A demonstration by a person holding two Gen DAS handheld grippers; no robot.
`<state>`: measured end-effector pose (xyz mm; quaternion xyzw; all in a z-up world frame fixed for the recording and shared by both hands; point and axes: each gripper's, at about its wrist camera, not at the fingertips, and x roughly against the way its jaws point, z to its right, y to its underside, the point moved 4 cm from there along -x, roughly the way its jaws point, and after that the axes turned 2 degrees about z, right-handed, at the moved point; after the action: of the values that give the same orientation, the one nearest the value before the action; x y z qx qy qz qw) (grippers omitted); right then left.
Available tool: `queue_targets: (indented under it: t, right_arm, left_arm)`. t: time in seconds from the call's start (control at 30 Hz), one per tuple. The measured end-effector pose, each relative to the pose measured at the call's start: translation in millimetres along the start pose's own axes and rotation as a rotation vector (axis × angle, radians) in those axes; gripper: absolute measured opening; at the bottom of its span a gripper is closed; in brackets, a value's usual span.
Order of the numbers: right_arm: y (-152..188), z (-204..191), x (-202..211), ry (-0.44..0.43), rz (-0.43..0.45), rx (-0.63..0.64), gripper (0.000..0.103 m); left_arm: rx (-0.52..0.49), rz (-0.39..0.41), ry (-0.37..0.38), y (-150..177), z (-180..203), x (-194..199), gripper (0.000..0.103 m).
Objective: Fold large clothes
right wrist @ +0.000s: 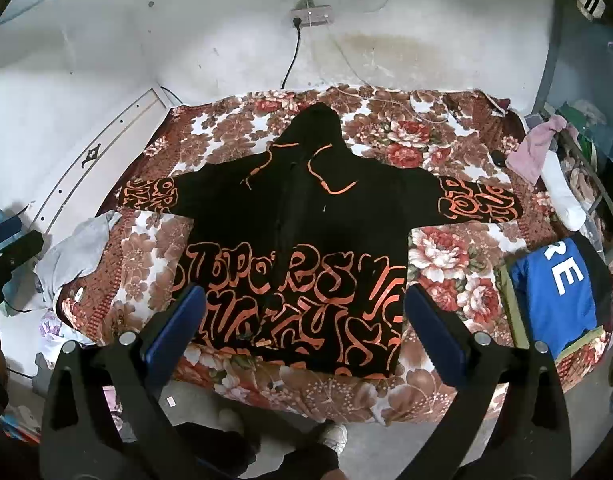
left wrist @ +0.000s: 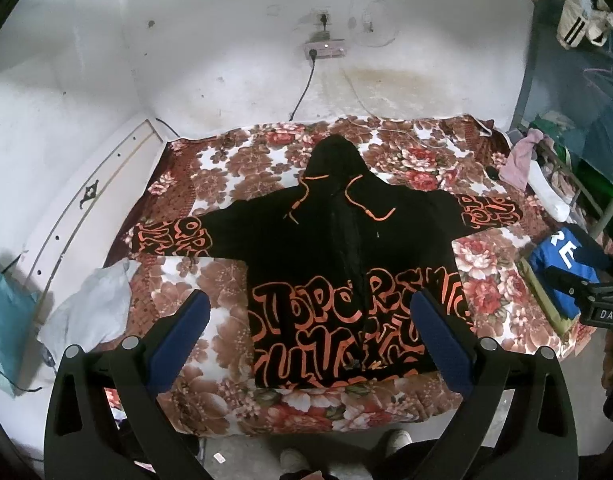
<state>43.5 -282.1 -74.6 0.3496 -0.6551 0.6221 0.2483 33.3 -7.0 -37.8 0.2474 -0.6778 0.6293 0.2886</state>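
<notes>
A black zip hoodie (left wrist: 330, 248) with orange lettering lies flat and face up on a floral bedspread (left wrist: 234, 168), both sleeves spread out, hood toward the wall. It also shows in the right wrist view (right wrist: 298, 216). My left gripper (left wrist: 310, 312) is open and empty, held high above the hoodie's hem. My right gripper (right wrist: 298, 304) is open and empty, also high above the hem. Part of the right gripper (left wrist: 598, 300) shows at the right edge of the left wrist view.
A folded blue garment (right wrist: 554, 292) lies at the bed's right edge. A grey cloth (right wrist: 74, 256) lies at the left edge. A pink cloth (right wrist: 534, 148) and white sock (right wrist: 562, 196) lie at the far right. A power strip (right wrist: 310, 16) hangs on the wall. The person's feet (left wrist: 394, 440) stand below the bed.
</notes>
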Motion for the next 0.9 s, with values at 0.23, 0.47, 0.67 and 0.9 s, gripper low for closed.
queue_targets:
  t: [0.23,0.47,0.67,0.9]
  right_arm:
    - [-4.3,-0.7,-1.8,-0.010,0.011,0.006,0.098]
    - [-3.1,-0.5,-3.8,-0.008,0.011,0.011,0.098]
    - [-7.5,3.5,-7.1,-0.006,0.012,0.010,0.098]
    - [-8.9,4.1,-8.2,-0.008,0.012,0.009,0.098]
  left_arm:
    - [0.012,0.021,0.004,-4.1,-3.7,-0.4,0.098]
    - [0.012,0.023,-0.002,-5.3,-1.1,-1.5,0.098]
    - [0.006,0.018,-0.016,-8.9,4.8,-4.9,0.098]
    - [-0.016,0.036,-0.035,-16.2,8.4,-5.0,0.098]
